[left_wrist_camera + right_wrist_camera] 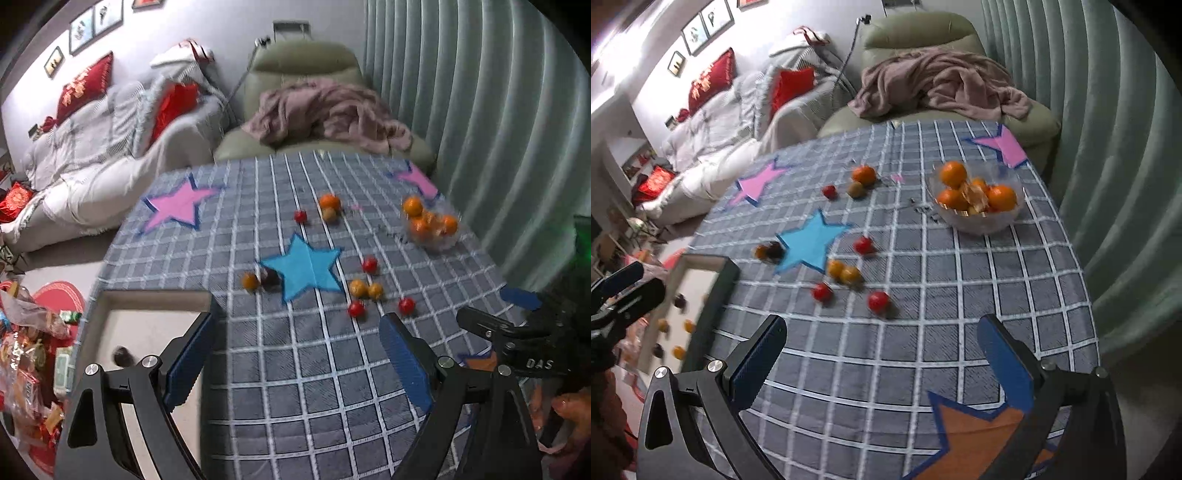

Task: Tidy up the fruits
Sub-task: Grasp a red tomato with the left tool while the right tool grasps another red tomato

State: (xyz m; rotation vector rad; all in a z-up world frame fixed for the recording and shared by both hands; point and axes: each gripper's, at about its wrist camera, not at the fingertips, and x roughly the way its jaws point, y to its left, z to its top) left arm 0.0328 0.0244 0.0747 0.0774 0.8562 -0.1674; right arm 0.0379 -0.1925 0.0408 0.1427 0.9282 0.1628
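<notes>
Small red fruits (878,301), yellow-orange fruits (844,272) and a dark fruit (773,251) lie scattered on the checked cloth around a blue star (809,243). A clear bowl (979,218) at the right holds several oranges. An orange (864,174) and a brown fruit lie further back. A pale tray (713,288) at the table's left edge holds several small fruits. My left gripper (295,354) is open and empty over the near left of the table, beside the tray (147,325). My right gripper (882,354) is open and empty above the near cloth.
A green armchair (923,33) with a pink blanket stands behind the table. A sofa with red cushions (713,77) is at the left. Curtains (1108,147) run along the right. Bagged snacks (26,362) lie on the floor at the left.
</notes>
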